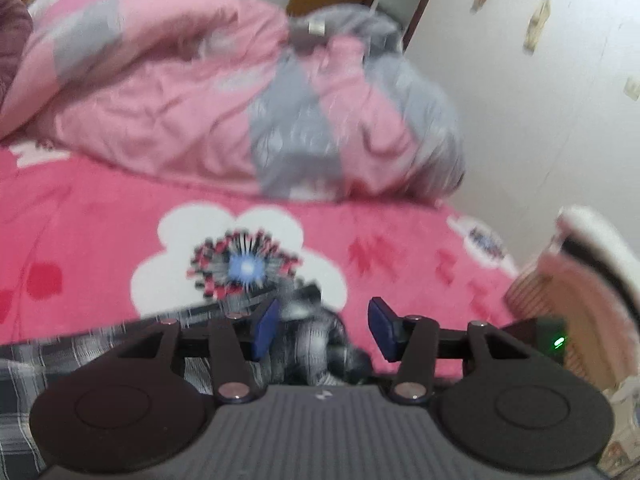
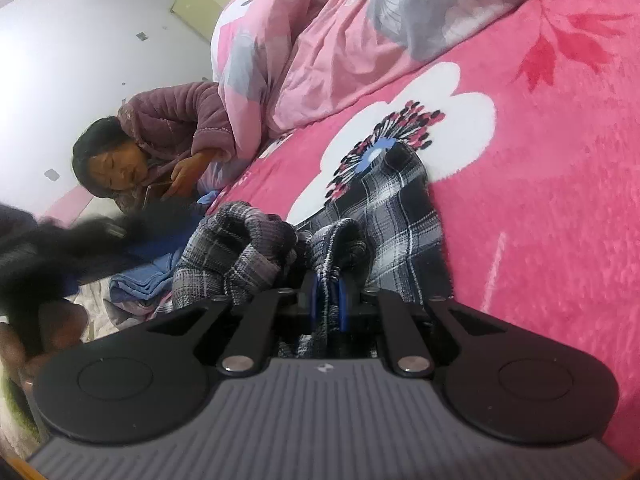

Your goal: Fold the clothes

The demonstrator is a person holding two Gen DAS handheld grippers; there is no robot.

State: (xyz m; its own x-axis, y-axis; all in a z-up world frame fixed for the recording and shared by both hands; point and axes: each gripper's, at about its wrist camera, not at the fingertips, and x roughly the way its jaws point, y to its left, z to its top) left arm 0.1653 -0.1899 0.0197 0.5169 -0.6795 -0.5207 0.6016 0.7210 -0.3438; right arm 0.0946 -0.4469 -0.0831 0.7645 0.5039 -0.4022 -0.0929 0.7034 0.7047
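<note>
My left gripper (image 1: 324, 326) tilts down over the black-and-white plaid flannel garment (image 2: 384, 216) on the pink floral fleece bed cover (image 2: 540, 208), jaws apart, unclamped. My right gripper (image 2: 329, 294) pinches its bunched fold. A rumpled pink-and-grey quilt (image 1: 224, 92) lies beyond.

blanket (image 1: 400, 240) open ahead — quilt (image 1: 180, 92) heaped behind

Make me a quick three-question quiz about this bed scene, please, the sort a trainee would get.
1. True or false: the right claw is shut on the plaid garment.
2. The left claw is: A) open, B) clamped on the quilt, C) out of sight?
3. What colour is the blanket under the garment?

Key: 1 true; 2 A; 3 pink, with white flowers.
</note>
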